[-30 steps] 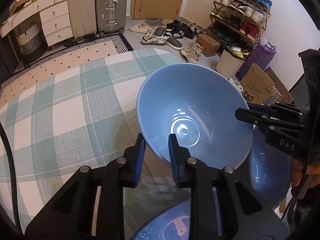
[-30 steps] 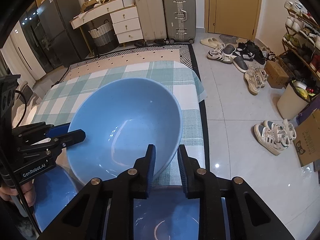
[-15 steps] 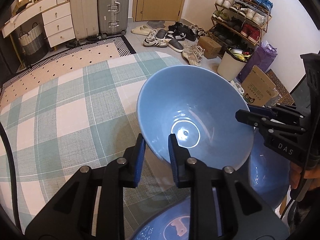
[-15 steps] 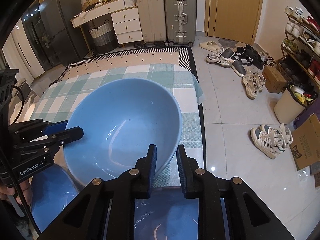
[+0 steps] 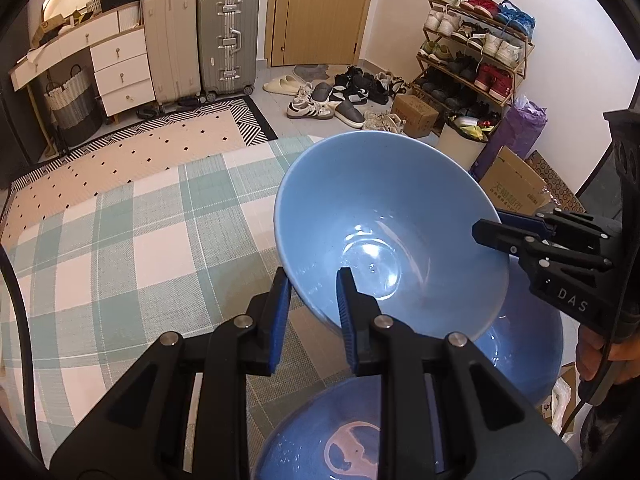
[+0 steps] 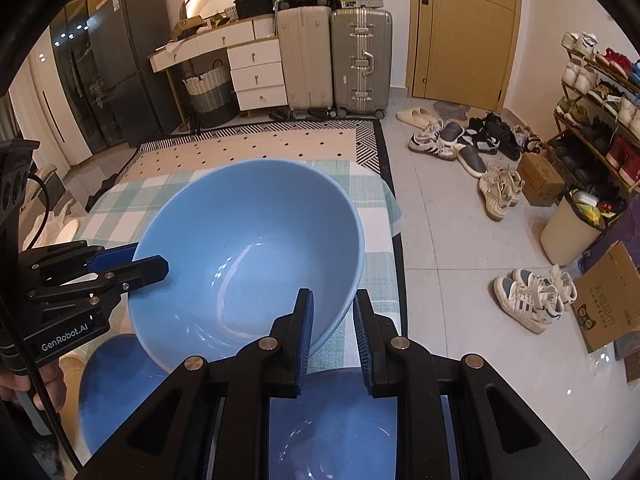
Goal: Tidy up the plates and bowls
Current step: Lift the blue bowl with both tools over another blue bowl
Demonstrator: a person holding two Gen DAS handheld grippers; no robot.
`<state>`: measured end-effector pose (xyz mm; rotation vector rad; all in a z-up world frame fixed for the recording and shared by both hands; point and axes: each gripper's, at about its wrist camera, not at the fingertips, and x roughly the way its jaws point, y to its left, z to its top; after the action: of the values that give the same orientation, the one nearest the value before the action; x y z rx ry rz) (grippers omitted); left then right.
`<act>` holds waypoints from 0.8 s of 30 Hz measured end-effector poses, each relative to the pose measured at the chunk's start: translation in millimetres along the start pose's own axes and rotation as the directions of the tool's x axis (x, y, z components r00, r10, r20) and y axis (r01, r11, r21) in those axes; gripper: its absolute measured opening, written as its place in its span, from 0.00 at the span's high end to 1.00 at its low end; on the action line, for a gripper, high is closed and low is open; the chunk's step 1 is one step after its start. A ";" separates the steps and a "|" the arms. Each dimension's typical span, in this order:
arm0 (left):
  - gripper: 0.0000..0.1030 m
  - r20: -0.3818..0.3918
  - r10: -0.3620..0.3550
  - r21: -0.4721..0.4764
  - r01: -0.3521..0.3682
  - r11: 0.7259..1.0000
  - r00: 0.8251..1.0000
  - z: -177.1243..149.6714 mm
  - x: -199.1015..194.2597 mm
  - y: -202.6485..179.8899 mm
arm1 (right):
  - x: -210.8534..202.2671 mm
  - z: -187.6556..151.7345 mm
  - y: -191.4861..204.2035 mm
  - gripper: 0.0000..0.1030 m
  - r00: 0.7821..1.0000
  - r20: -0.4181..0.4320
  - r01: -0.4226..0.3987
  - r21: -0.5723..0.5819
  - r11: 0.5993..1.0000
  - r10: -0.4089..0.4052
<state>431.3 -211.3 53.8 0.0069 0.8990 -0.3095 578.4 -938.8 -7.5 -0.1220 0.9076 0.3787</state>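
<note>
A large light-blue bowl [image 5: 384,232] is held in the air above the checked tablecloth [image 5: 120,240]. My left gripper [image 5: 312,292] is shut on its near rim. My right gripper [image 6: 332,312] is shut on the opposite rim of the same bowl [image 6: 248,252]; it also shows in the left wrist view [image 5: 492,232]. A second blue bowl [image 5: 524,352] sits below to the right. A blue plate with a pink mark [image 5: 348,436] lies under my left gripper. In the right wrist view a bowl [image 6: 332,424] sits below the fingers and the plate [image 6: 112,388] lies at lower left.
The table's right edge [image 6: 396,264] drops to a tiled floor with shoes [image 6: 524,292], a white bin [image 6: 568,232] and a cardboard box [image 6: 608,300]. Suitcases [image 5: 228,36], drawers [image 5: 120,68] and a patterned rug [image 5: 132,152] lie beyond the table's far edge.
Both grippers have lifted the bowl a little higher and tilted the views up; more of the room's far wall shows. The grip on both rims is unchanged.
</note>
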 end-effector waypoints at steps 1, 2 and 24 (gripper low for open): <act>0.80 0.006 -0.001 0.000 0.001 1.000 1.000 0.3 -5.0 -0.6 | -4.2 0.2 1.5 0.80 1.000 0.005 0.001 -0.002 1.000 -0.001; 0.80 0.012 -0.002 0.001 0.002 1.000 1.000 0.4 -10.2 -1.0 | -9.0 0.6 3.5 0.80 1.000 0.012 0.003 -0.004 1.000 -0.003; 0.80 0.110 0.000 0.027 -0.003 1.000 0.994 -10.6 -113.7 -31.0 | -93.2 -3.8 22.1 0.80 0.994 0.108 -0.005 -0.010 1.000 0.006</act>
<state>348.9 -209.7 138.6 0.0156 0.7859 -0.3180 515.7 -944.4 64.7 -0.1064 0.7997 0.3912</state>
